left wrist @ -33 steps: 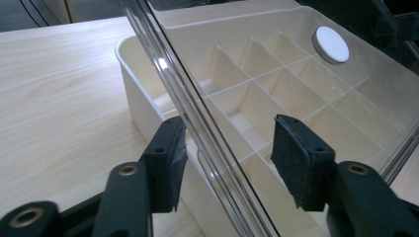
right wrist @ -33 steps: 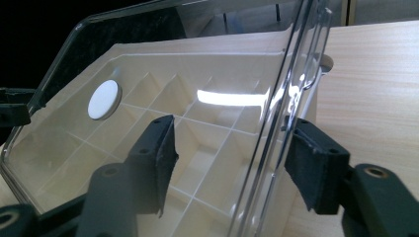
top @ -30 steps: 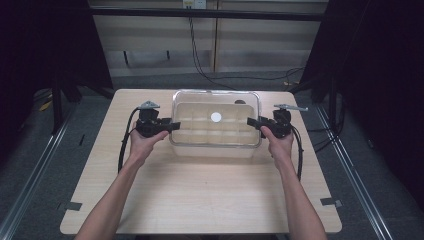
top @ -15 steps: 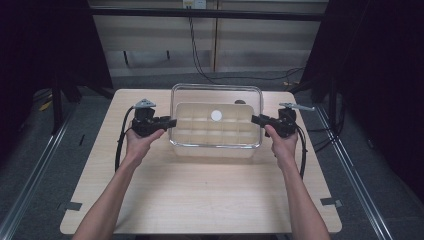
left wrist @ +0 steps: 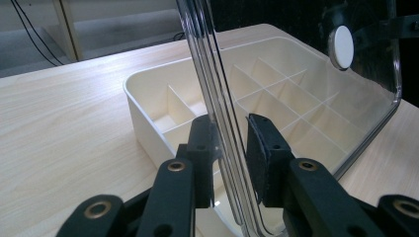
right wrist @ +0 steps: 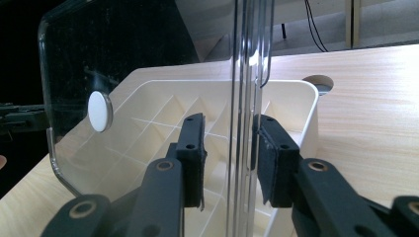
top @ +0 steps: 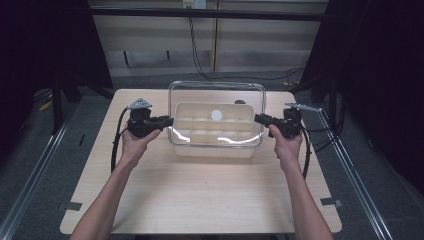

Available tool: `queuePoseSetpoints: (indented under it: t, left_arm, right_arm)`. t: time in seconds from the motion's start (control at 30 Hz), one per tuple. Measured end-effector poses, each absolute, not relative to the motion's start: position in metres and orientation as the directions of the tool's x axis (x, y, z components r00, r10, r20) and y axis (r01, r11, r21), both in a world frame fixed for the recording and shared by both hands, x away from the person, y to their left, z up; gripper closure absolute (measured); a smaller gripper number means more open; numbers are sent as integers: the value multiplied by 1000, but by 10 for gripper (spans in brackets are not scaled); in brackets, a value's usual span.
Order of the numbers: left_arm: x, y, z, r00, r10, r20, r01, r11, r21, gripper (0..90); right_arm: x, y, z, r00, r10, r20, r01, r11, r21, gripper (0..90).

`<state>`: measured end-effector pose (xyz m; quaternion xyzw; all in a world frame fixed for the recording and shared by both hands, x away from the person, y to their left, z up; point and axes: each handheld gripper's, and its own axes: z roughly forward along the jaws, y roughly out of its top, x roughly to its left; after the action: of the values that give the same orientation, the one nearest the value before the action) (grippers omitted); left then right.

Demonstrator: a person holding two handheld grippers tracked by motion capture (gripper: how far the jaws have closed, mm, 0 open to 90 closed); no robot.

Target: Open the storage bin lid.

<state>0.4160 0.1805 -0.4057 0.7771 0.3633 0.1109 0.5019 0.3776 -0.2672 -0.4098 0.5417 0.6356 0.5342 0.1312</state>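
High view: your left gripper (top: pixel 167 120) sits at centre left of the frame and your right gripper (top: pixel 259 118) at centre right, each at one end of a clear lid (top: pixel 216 87). The lid hangs above a cream divided tray (top: pixel 215 150), which rests on the counter (top: pixel 200 195) in the upper middle of the frame. A white round disc (top: pixel 216 115) shows on the lid near its centre.

Left gripper view: your fingers (left wrist: pixel 200 148) straddle the lid's edge (left wrist: pixel 217 113); a gap shows on the right-hand side, so you cannot tell whether they clamp it. The tray (left wrist: pixel 148 123) lies behind, its compartments bare; the disc (left wrist: pixel 341 47) is at upper right.

Right gripper view: your fingers (right wrist: pixel 191 148) stand either side of the lid's edge (right wrist: pixel 244 98), with a gap on the left; grip cannot be told. The tray (right wrist: pixel 309 123) lies beyond, the disc (right wrist: pixel 99 111) at centre left, and a round hole (right wrist: pixel 318 81) in the counter just behind the tray's corner.
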Motion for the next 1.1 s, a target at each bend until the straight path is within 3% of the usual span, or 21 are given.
queuePoseSetpoints:
  t: [0.4, 0.93, 1.1]
  left_arm:
    - [411, 187, -403, 714, 666, -216, 451, -203, 869, 756]
    - [397, 188, -401, 725, 672, -149, 424, -265, 866, 748]
    - [392, 189, -405, 728, 661, -182, 435, -240, 868, 752]
  right_arm:
    - [371, -264, -403, -391, 824, 410, 544, -152, 825, 681]
    - [359, -263, -403, -409, 811, 419, 537, -158, 829, 689]
    - [353, -263, -402, -407, 814, 414, 535, -155, 831, 689]
